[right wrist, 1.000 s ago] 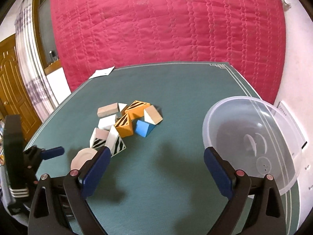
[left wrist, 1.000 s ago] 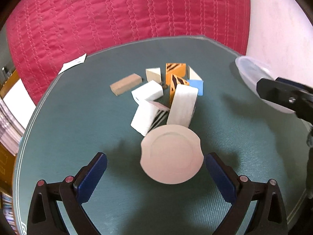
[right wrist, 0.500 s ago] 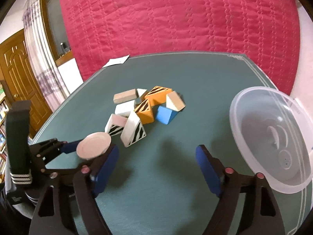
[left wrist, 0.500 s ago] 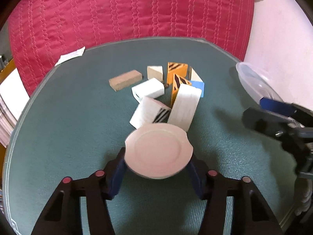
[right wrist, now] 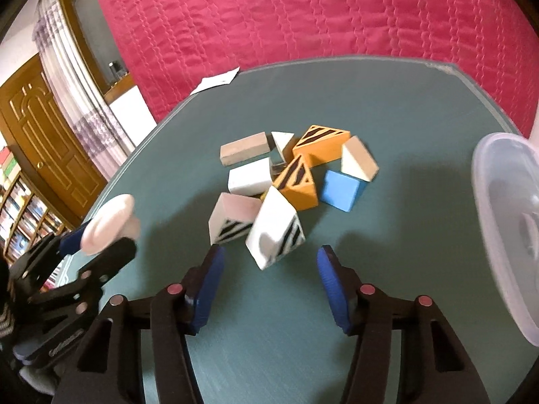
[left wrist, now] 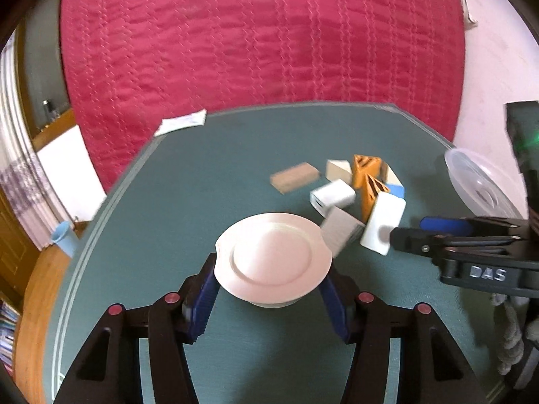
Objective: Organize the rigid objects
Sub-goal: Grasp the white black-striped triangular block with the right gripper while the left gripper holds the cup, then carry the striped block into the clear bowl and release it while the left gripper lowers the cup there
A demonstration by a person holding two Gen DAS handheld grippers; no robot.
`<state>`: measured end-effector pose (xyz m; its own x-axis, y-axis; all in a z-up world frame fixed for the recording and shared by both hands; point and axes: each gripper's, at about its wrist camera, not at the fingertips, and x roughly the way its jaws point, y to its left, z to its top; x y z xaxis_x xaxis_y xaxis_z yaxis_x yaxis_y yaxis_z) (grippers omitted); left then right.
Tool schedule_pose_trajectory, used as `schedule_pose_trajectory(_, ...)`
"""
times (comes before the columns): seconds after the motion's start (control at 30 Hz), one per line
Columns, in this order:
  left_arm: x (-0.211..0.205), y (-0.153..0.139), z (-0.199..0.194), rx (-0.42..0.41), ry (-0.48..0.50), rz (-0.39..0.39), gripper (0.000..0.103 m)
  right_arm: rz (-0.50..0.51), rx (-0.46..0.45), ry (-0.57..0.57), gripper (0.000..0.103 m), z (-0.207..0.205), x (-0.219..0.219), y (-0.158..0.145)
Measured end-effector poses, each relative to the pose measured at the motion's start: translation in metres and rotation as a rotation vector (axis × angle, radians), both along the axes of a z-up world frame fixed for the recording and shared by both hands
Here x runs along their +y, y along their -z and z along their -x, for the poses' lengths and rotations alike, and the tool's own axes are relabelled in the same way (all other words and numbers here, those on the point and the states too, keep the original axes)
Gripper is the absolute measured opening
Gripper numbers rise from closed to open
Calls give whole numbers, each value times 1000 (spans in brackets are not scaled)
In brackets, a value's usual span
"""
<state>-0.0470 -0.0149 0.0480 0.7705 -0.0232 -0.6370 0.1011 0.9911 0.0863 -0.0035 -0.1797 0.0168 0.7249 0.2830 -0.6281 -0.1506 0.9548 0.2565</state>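
My left gripper (left wrist: 269,279) is shut on a small white plate (left wrist: 273,256), held a little above the green table (left wrist: 209,185); the right wrist view shows the plate (right wrist: 111,224) edge-on at the left. A pile of blocks lies mid-table: a tan bar (right wrist: 245,148), two orange striped wedges (right wrist: 321,144), a blue block (right wrist: 343,190) and white zebra-striped blocks (right wrist: 274,232). My right gripper (right wrist: 269,259) is closing, its tips flanking the near corner of the nearest zebra block; the pads do not touch it.
A clear plastic bowl (right wrist: 505,219) stands at the table's right edge. A paper slip (right wrist: 219,80) lies at the far left corner. A red quilted cover (right wrist: 303,17) hangs behind the table. Beyond the table's left edge are a blue cup (left wrist: 64,235), a wooden door and bookshelves.
My left gripper closed on the white plate and raised it off the table. My right gripper swung left from the bowl to the blocks, its jaws narrowing.
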Motion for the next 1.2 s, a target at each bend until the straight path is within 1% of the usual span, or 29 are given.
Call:
schedule_pose_trajectory(0.2, 8, -1, -4, 4, -18, 9, 60, -29, 49, 70, 51, -30, 5, 3)
schedule_pose_trajectory(0.27, 7, 2, -4, 13, -21, 10, 60, -20, 56, 90, 45, -36, 7, 6)
schedule_pose_trajectory(0.33, 6, 3, -5, 20, -22, 10, 60, -1, 56, 110, 43, -40, 8, 8)
schedule_pose_trajectory(0.4, 6, 4, -5, 22, -22, 10, 60, 16, 54, 104, 42, -39, 10, 7)
schedule_pose_trajectory(0.6, 9, 1, -5, 18, -30, 19, 60, 97, 25, 70, 42, -14, 9, 10)
schedule_pose_trajectory(0.7, 10, 1, -4, 18, -34, 23, 60, 108, 17, 40, 42, -2, 1, 12)
schedule_pose_trajectory(0.83, 7, 1, -4, 20, -29, 26, 60, 96, 13, 19, 42, 9, -13, 14)
schedule_pose_trajectory(1.0, 3, -2, -1, 9, -19, 27, 60, 69, 3, 22, 41, 18, -21, 14)
schedule_pose_trajectory(1.2, 4, -8, 2, -6, -22, 30, 60, 36, -50, 35, 41, 31, -29, -1)
